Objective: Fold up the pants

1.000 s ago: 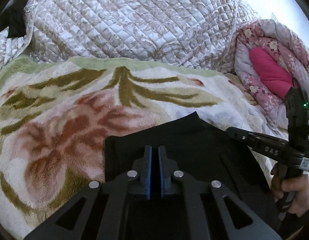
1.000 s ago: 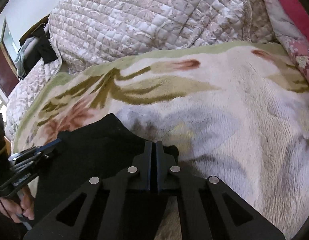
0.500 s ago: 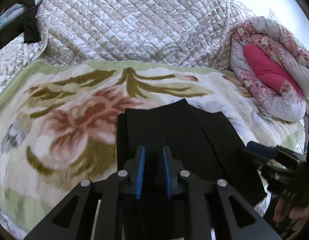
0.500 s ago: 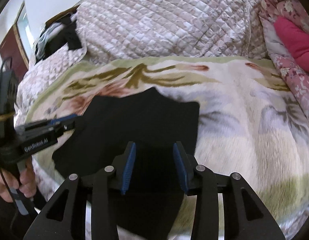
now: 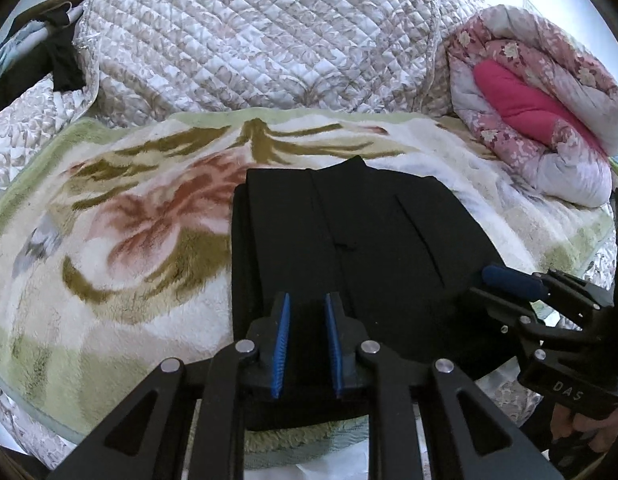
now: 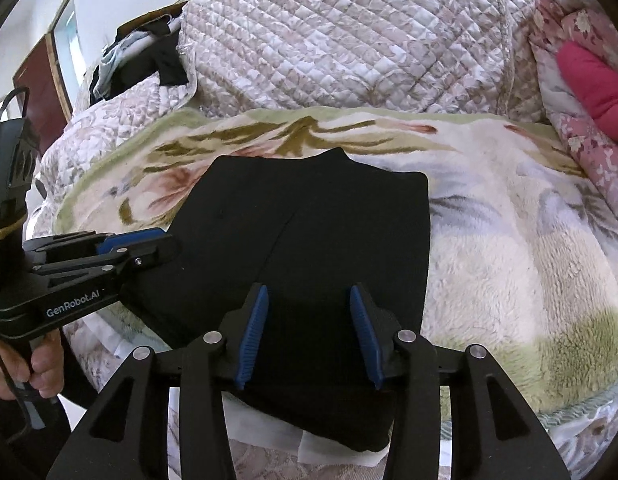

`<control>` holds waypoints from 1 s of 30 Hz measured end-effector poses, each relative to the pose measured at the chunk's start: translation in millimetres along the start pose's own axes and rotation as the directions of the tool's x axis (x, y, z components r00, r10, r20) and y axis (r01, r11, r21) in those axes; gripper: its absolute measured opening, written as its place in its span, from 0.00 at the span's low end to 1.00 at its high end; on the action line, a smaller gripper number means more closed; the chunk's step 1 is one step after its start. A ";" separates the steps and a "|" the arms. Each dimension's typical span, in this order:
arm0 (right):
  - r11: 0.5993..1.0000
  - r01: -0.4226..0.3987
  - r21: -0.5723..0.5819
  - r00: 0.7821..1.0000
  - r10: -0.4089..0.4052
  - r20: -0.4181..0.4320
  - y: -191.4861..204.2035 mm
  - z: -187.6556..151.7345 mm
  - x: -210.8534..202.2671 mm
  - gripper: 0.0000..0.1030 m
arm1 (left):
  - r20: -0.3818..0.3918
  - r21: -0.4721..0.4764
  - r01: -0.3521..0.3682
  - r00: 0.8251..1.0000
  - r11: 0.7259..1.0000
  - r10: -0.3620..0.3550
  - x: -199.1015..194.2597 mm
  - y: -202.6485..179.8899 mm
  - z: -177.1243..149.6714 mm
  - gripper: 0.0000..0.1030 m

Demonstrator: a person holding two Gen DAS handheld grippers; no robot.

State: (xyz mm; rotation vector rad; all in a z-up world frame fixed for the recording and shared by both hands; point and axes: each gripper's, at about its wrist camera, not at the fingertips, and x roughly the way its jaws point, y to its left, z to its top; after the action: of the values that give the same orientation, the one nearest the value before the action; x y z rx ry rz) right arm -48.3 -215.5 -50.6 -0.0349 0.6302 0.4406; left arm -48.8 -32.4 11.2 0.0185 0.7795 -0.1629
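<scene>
The black pants [image 5: 349, 240] lie folded flat on a fleece floral blanket [image 5: 129, 220]; they also show in the right wrist view [image 6: 309, 232]. My left gripper [image 5: 307, 312] is open and empty, pulled back over the pants' near edge. It also shows at the left of the right wrist view [image 6: 145, 242]. My right gripper [image 6: 309, 304] is open wider and empty, above the pants' near right part. It also shows at the right of the left wrist view [image 5: 509, 280].
A quilted cover [image 5: 249, 48] is heaped behind the blanket. A rolled pink floral duvet [image 5: 541, 112] lies at the back right. Dark clothes [image 6: 149, 60] hang at the back left. The bed's near edge runs just below the pants.
Both grippers were shut on the pants a second ago. They have opened, let go and drawn back, leaving the pants lying flat.
</scene>
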 end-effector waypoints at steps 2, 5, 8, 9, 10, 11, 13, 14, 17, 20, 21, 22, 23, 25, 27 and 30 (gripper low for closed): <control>1.000 0.007 -0.018 1.000 -0.007 -0.005 1.9 0.9 -0.8 0.43 | 0.004 0.004 -0.008 1.000 1.000 0.008 -0.6 -0.5 -0.6 0.23; 1.000 0.012 0.001 1.000 -0.012 -0.018 -6.6 8.4 -6.6 0.43 | 0.000 -0.035 0.003 1.000 0.999 -0.003 -2.5 11.0 2.3 0.23; 0.993 0.005 0.120 1.000 -0.003 -0.014 -35.2 14.1 -9.1 0.46 | -0.015 -0.116 0.038 0.999 0.993 -0.040 1.3 32.3 7.1 0.33; 0.986 0.007 0.169 1.000 -0.004 -0.020 -46.4 15.7 -7.5 0.50 | -0.017 -0.145 0.048 0.999 0.988 -0.051 2.6 39.8 9.6 0.36; 0.976 -0.002 0.216 0.999 0.010 -0.035 -56.0 16.7 -3.9 0.53 | -0.017 -0.162 0.060 0.998 0.985 -0.064 4.9 44.2 11.6 0.37; 0.964 -0.024 0.265 0.998 0.039 -0.051 -65.3 17.2 0.8 0.53 | -0.019 -0.175 0.077 0.996 0.982 -0.082 8.0 47.1 13.4 0.39; 0.927 -0.080 0.366 0.990 0.118 -0.080 -81.4 15.7 13.5 0.53 | -0.030 -0.198 0.102 0.993 0.975 -0.110 17.2 50.6 16.4 0.42; 0.913 -0.105 0.395 0.987 0.145 -0.073 -86.4 16.0 17.2 0.53 | -0.039 -0.209 0.125 0.990 0.970 -0.136 22.4 51.4 17.8 0.47; 0.895 -0.161 0.417 0.978 0.202 -0.056 -90.4 21.4 23.4 0.54 | -0.052 -0.236 0.164 0.982 0.958 -0.181 37.6 54.5 21.1 0.58; 0.873 -0.213 0.440 0.965 0.258 -0.045 -92.8 25.4 32.4 0.54 | -0.047 -0.300 0.207 0.972 0.931 -0.232 50.2 63.8 25.0 0.61; 0.870 -0.220 0.442 0.962 0.267 -0.046 -93.2 27.1 34.8 0.54 | -0.044 -0.319 0.221 0.968 0.922 -0.247 52.7 65.6 26.0 0.59; 0.867 -0.227 0.444 0.959 0.277 -0.051 -92.8 29.1 37.5 0.52 | -0.044 -0.326 0.225 0.967 0.918 -0.252 53.8 66.0 26.9 0.57; 0.866 -0.230 0.443 0.956 0.286 -0.061 -91.2 31.6 40.0 0.45 | -0.044 -0.327 0.233 0.964 0.916 -0.261 53.2 64.3 27.2 0.49; 0.871 -0.223 0.438 0.955 0.284 -0.080 -89.7 32.9 42.9 0.27 | -0.043 -0.318 0.233 0.965 0.919 -0.260 49.8 60.5 28.4 0.42; 0.859 -0.237 0.454 0.951 0.301 -0.073 -90.9 32.9 42.4 0.20 | -0.037 -0.324 0.226 0.967 0.919 -0.251 46.0 61.0 30.1 0.31; 0.863 -0.247 0.440 0.952 0.300 -0.055 -86.1 37.7 35.3 0.17 | -0.022 -0.347 0.245 0.963 0.905 -0.268 40.1 65.1 35.8 0.22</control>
State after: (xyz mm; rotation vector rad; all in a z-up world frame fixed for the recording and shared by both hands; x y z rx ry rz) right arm 33.5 -273.8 -49.1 0.4588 0.8482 0.5693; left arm 14.2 23.5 5.8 -0.4133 0.8697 -0.2763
